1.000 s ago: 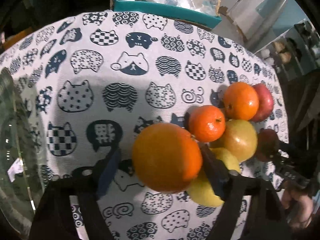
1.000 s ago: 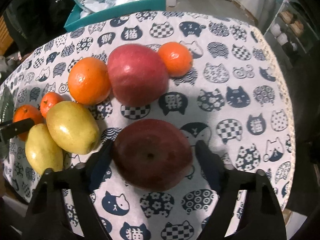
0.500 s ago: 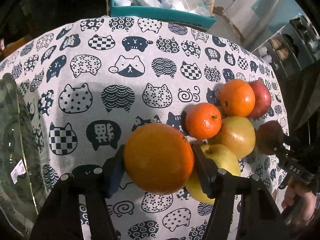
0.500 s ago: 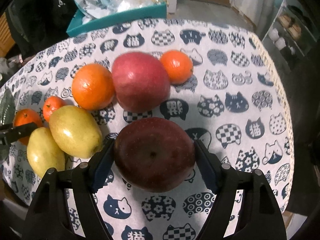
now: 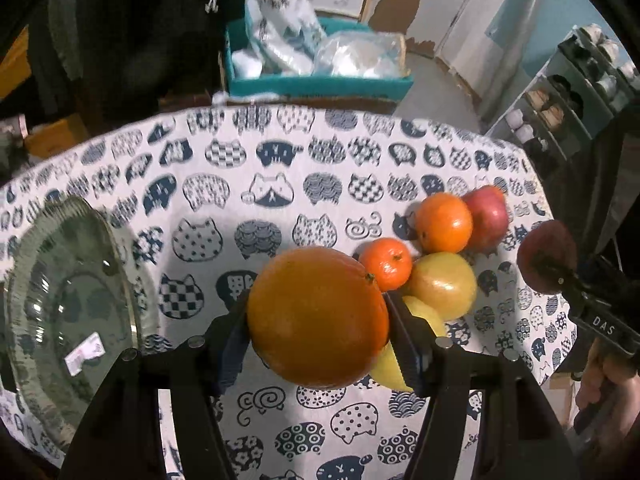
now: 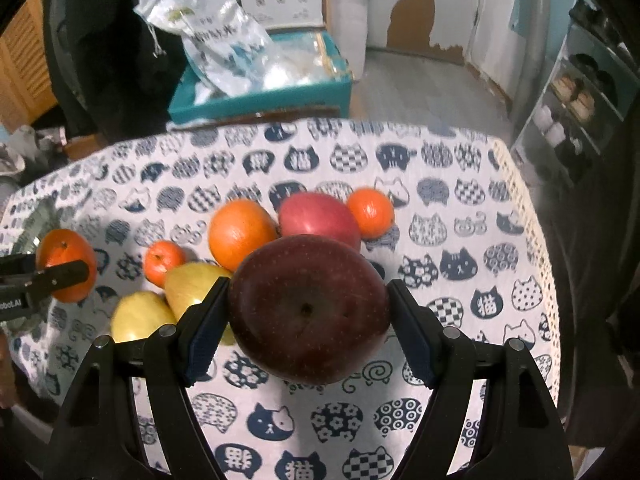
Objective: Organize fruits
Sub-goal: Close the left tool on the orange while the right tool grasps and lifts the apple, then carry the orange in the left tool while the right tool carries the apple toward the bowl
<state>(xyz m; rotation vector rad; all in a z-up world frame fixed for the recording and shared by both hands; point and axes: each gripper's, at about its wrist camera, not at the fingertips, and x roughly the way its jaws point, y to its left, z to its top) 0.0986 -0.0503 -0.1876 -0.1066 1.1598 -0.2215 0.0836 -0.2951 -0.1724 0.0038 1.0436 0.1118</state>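
The left gripper (image 5: 318,320) is clamping a big orange (image 5: 318,316) above the cat-print tablecloth (image 5: 224,240), with a glass plate (image 5: 68,308) lying to the orange's left. The right gripper (image 6: 308,312) is gripping a dark red apple (image 6: 310,308) above the same cloth. Behind the apple, a second orange (image 6: 242,234), a lighter red apple (image 6: 318,216), two tangerines (image 6: 370,213) and two yellow pears (image 6: 136,316) are sitting clustered together.

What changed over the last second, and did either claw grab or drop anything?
Both claws closed and lifted. The left claw took hold of the large orange and raised it off the cloth; the right claw likewise clamped and lifted the dark red apple. The remaining fruit and glass plate stayed put.
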